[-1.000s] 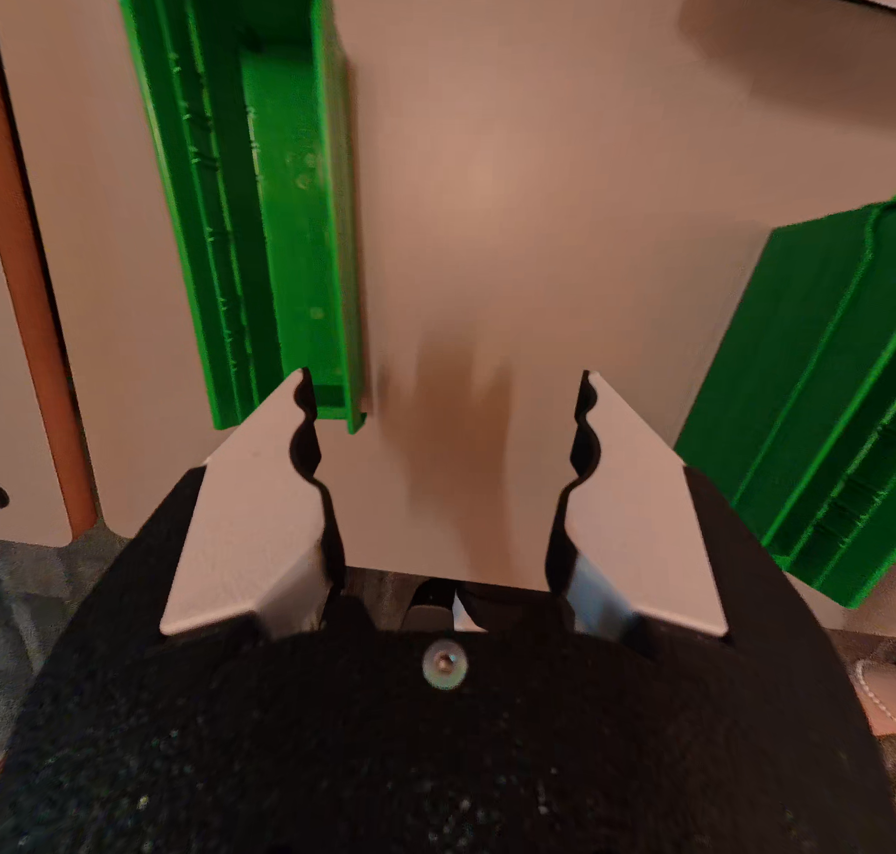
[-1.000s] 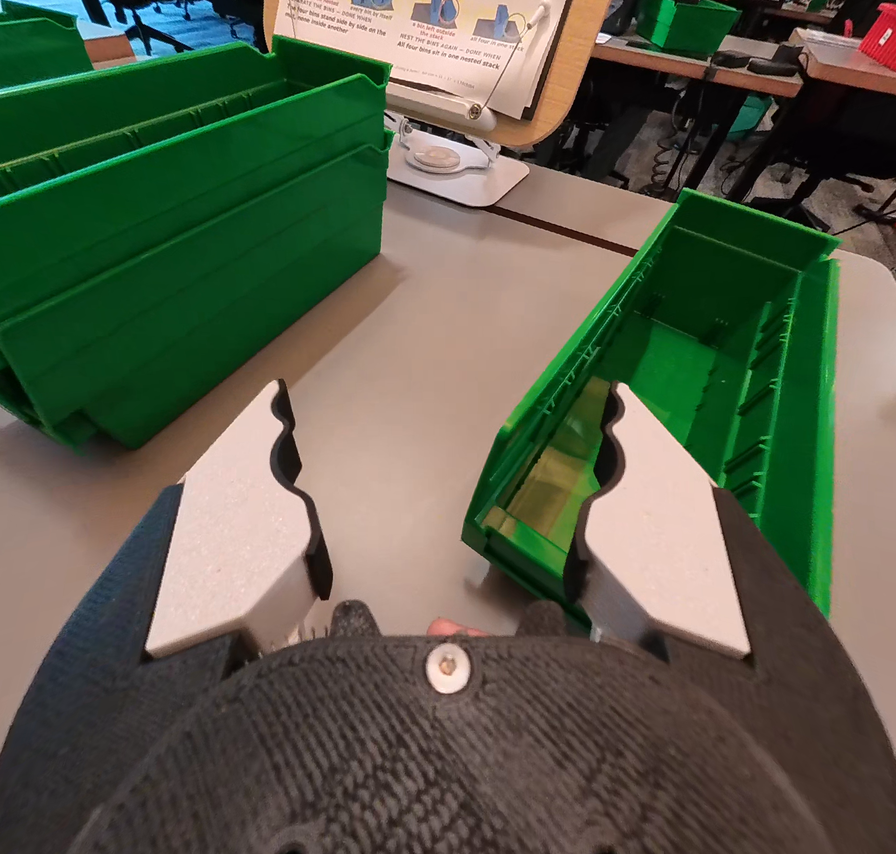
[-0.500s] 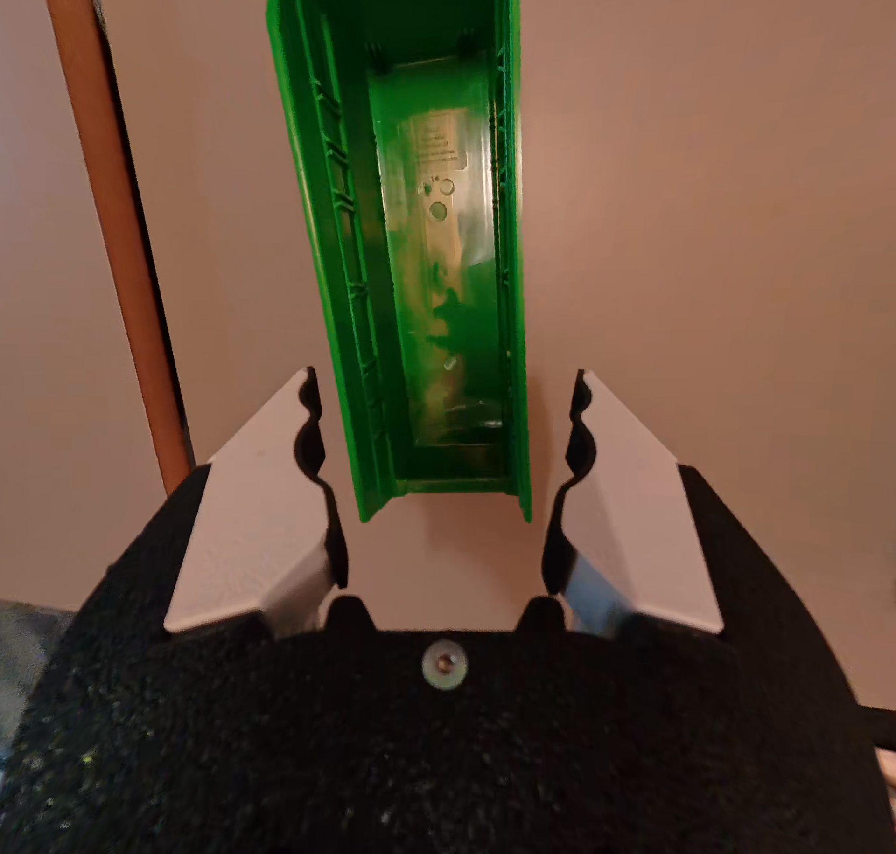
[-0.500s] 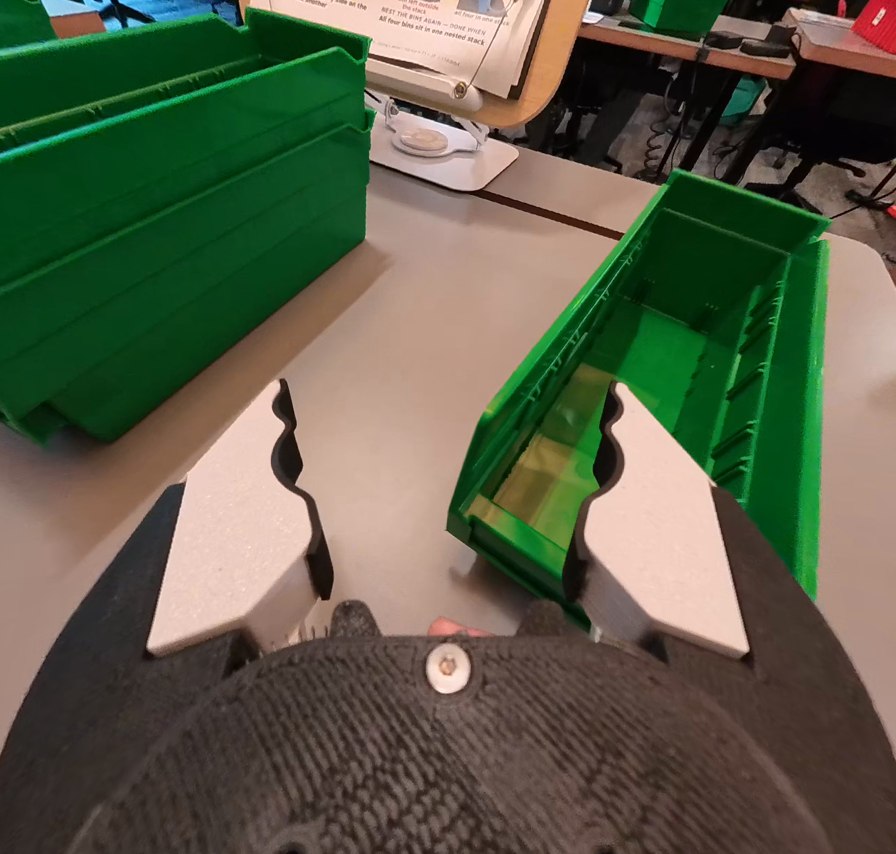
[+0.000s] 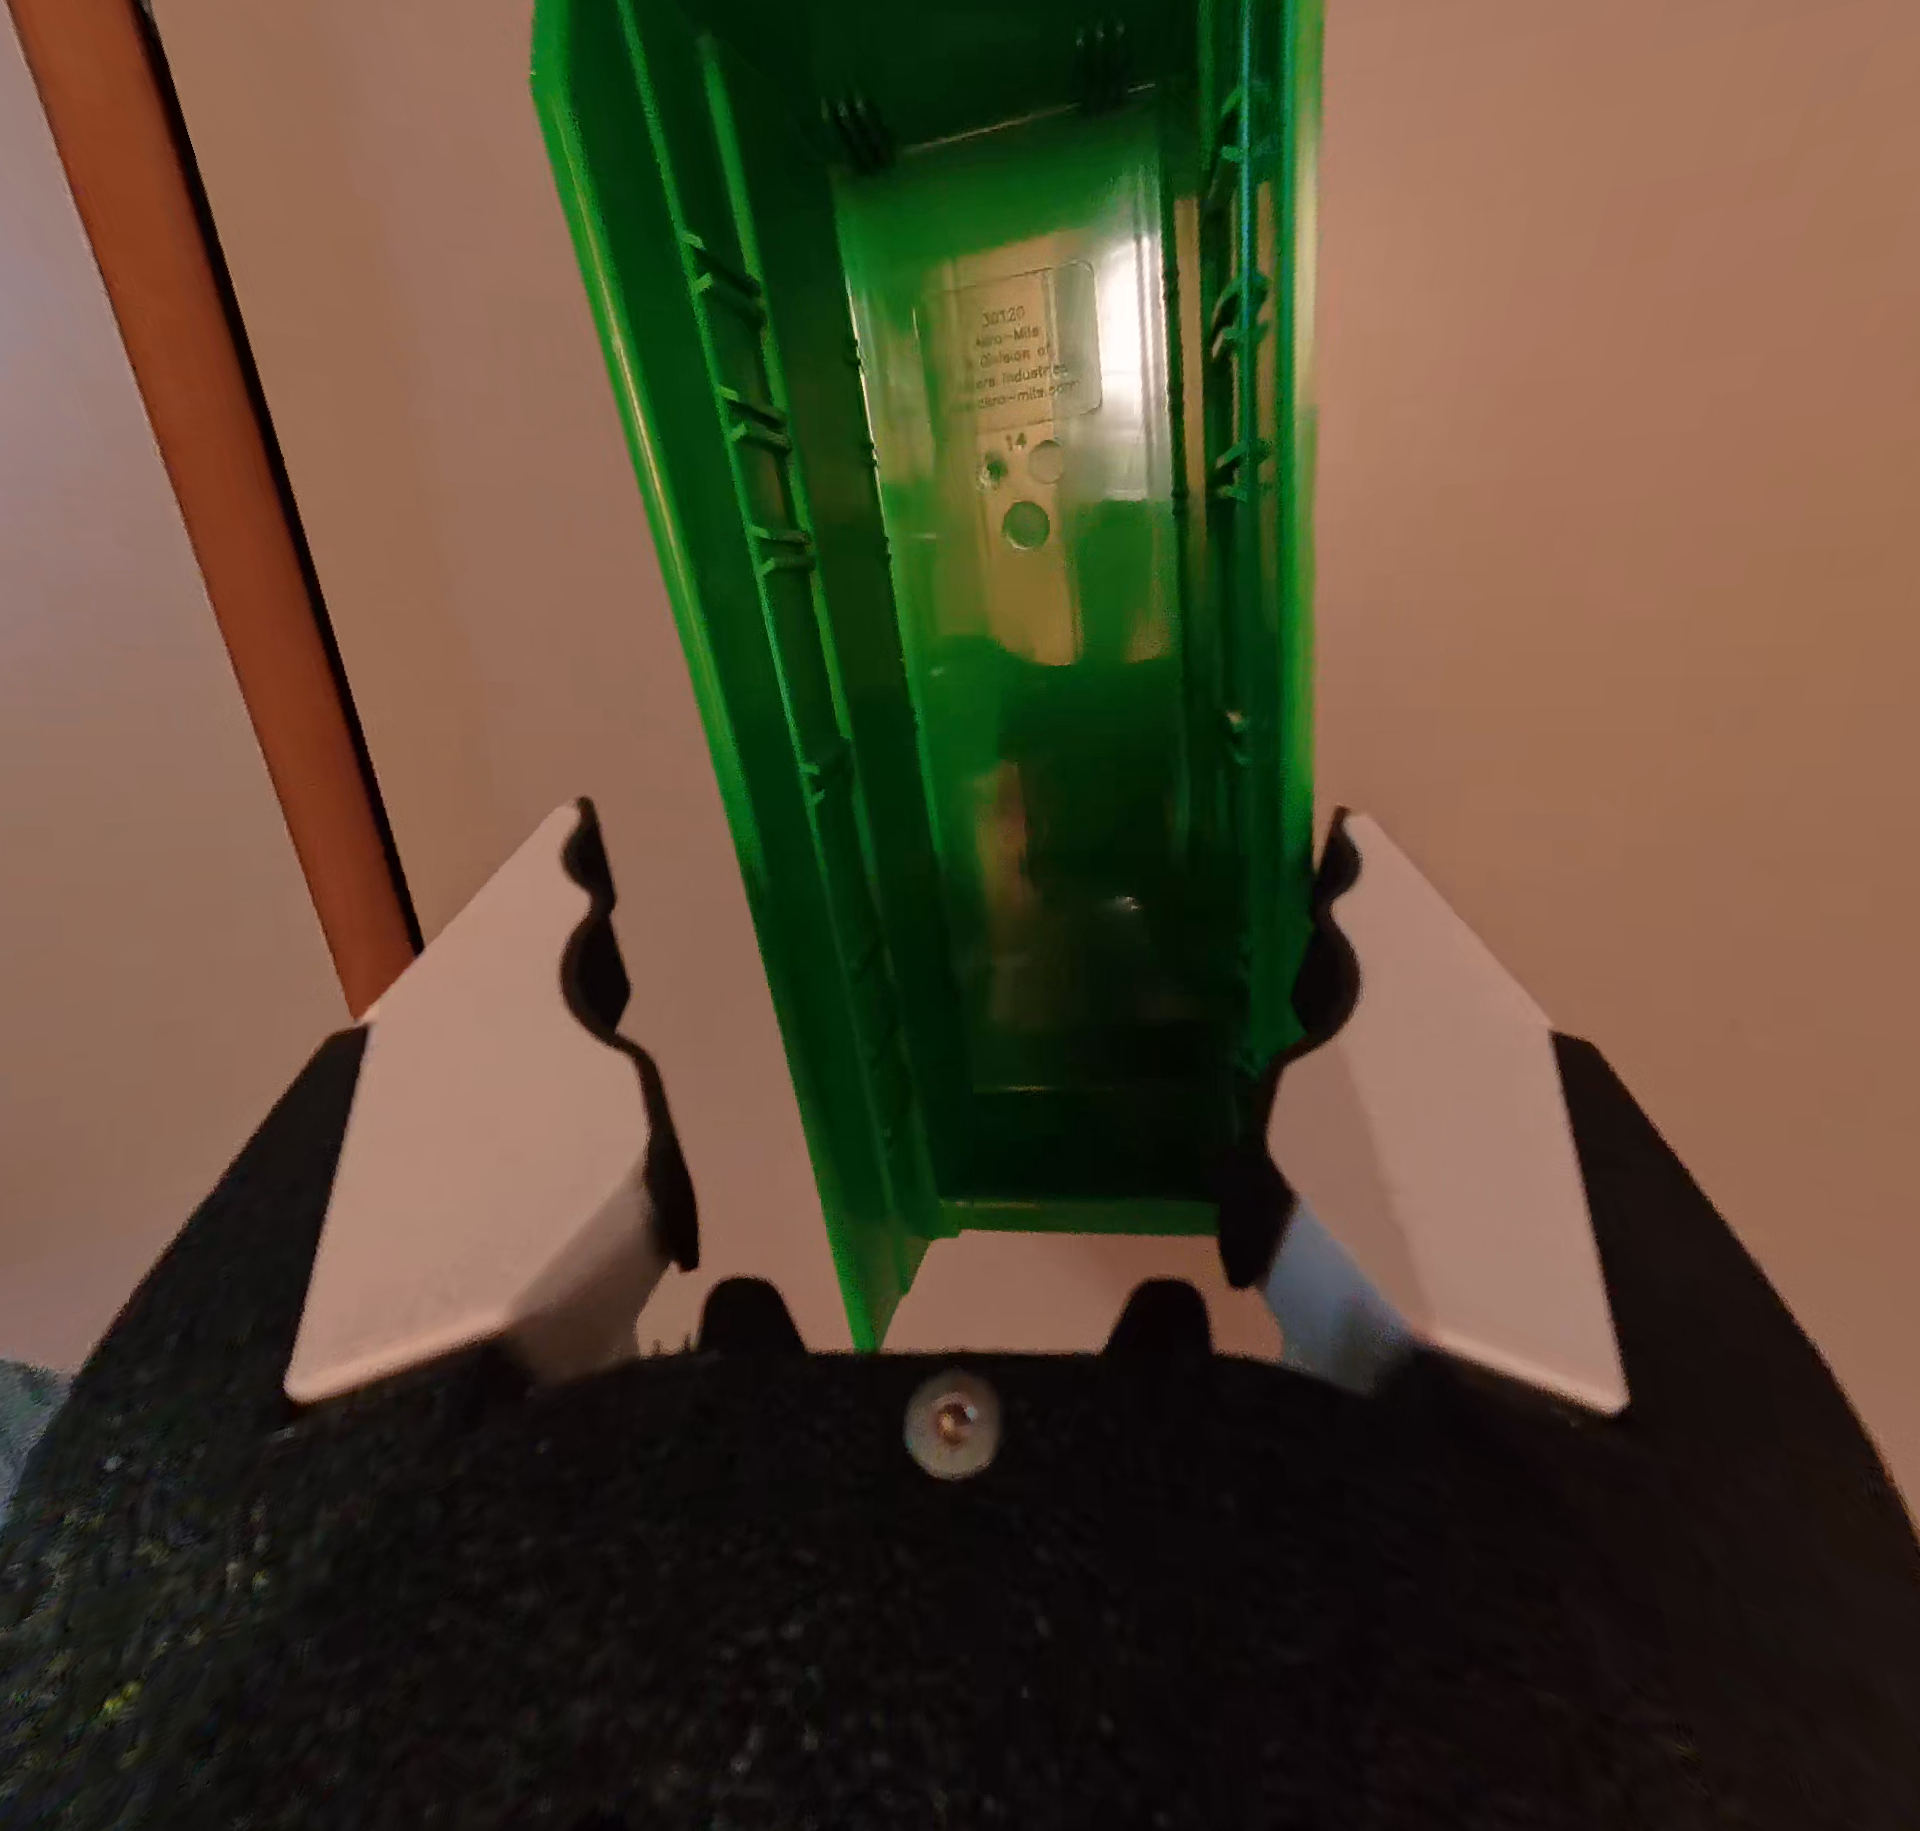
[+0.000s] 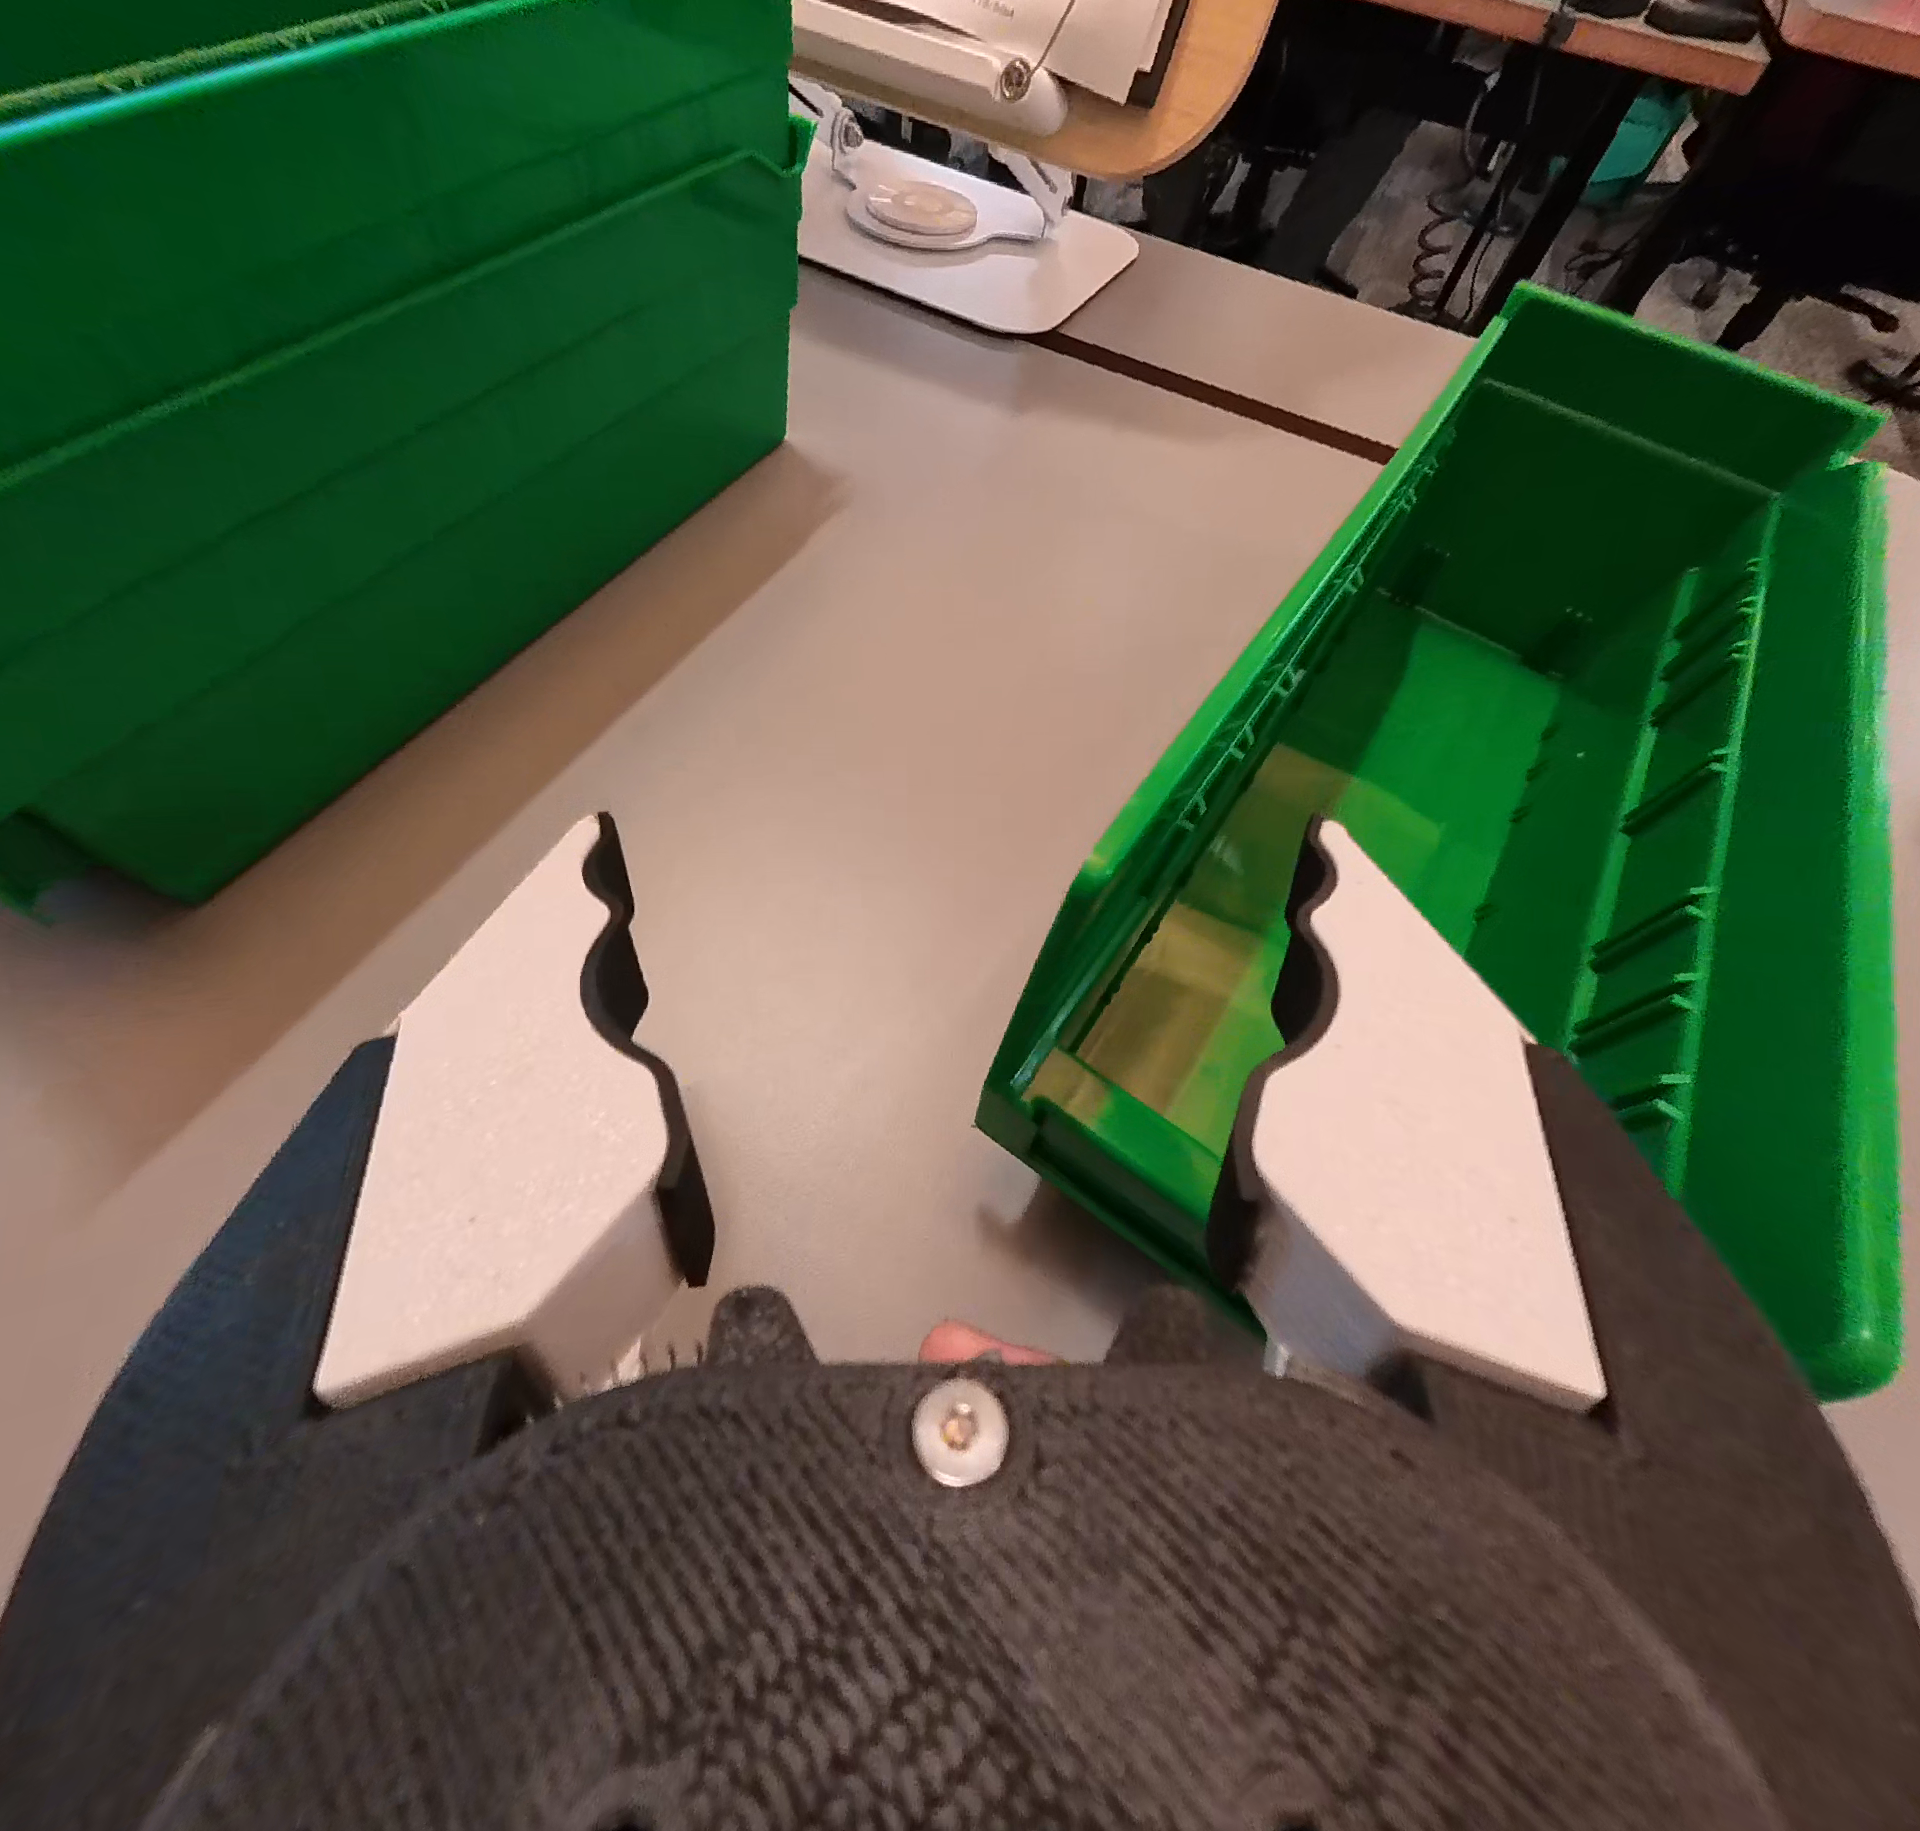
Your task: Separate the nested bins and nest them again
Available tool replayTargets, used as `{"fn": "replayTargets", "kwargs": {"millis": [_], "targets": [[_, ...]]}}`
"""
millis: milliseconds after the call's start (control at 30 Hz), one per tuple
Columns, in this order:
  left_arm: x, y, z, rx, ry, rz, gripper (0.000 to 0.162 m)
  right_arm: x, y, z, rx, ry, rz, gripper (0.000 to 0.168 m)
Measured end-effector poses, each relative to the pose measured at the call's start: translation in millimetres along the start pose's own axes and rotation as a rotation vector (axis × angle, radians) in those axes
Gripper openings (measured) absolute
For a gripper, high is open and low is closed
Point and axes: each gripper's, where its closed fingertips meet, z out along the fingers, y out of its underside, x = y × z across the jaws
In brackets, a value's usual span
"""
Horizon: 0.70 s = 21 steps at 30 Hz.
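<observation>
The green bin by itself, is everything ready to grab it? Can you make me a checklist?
1. Left gripper open: ok, jaws spread wide.
2. Lone green bin between its fingers: ok, the near end sits in the gap.
3. Fingers pressing the bin walls: cannot tell; the right-side one looks very close.
4. Right gripper open: ok, holding nothing.
5. Bin inside empty: ok.
6. Stack of nested bins standing apart on the table: ok.

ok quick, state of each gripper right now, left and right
Left gripper: open, jaws spread around the near end of a single green bin, not clamped.
Right gripper: open, holding nothing; its right jaw is over the near end of a separated green bin.
</observation>
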Motion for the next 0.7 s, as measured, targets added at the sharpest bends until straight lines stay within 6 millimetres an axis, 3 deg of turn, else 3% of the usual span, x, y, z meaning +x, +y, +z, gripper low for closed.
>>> {"fn": "replayTargets", "kwargs": {"millis": [167, 433, 700], "targets": [[1.3, -1.6, 10.9, 0.009, 0.099, -0.060, 0.138, 2.6, 5.0, 2.7, -0.020, 0.010, -0.005, 0.124], [14.7, 7.7, 28.9, -0.081, 0.211, -0.116, 0.139, 8.7, -8.8, -7.9, 0.026, 0.033, 0.000, 0.124], [18.2, 11.8, 29.6, -0.137, 0.219, -0.129, 0.126, 11.4, -6.2, -7.7, 0.020, 0.038, 0.002, 0.124]]}}
